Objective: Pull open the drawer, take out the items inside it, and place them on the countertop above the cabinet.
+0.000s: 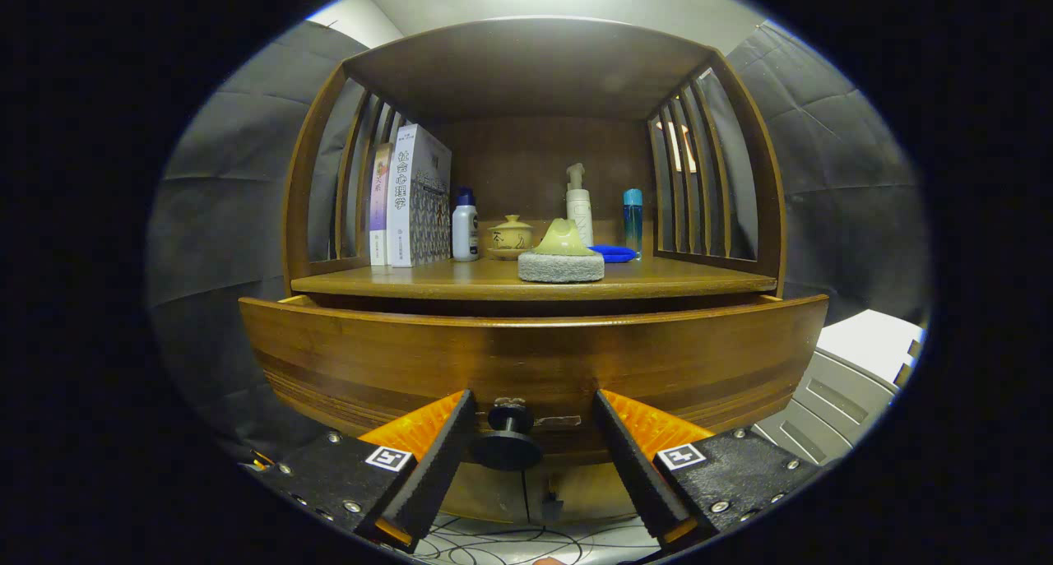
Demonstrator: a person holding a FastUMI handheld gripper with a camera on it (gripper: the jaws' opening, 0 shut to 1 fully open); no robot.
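A wooden cabinet stands ahead of me, and its drawer [526,359] is pulled out a little, its curved front standing forward of the countertop [461,281]. A black round knob [507,440] sits low on the drawer front, between my two fingers. My gripper [533,413] is open, with a gap on each side of the knob and neither finger touching it. The drawer's inside is hidden behind its front. On the countertop lies a grey scrub sponge with a pale green handle [561,255].
At the back of the countertop stand books [411,199], a white bottle with a blue cap [465,226], a small lidded cup [510,236], a pump bottle [578,203], a blue cloth [613,253] and a blue tube [632,215]. Slatted sides flank the shelf. White furniture [855,376] stands at right.
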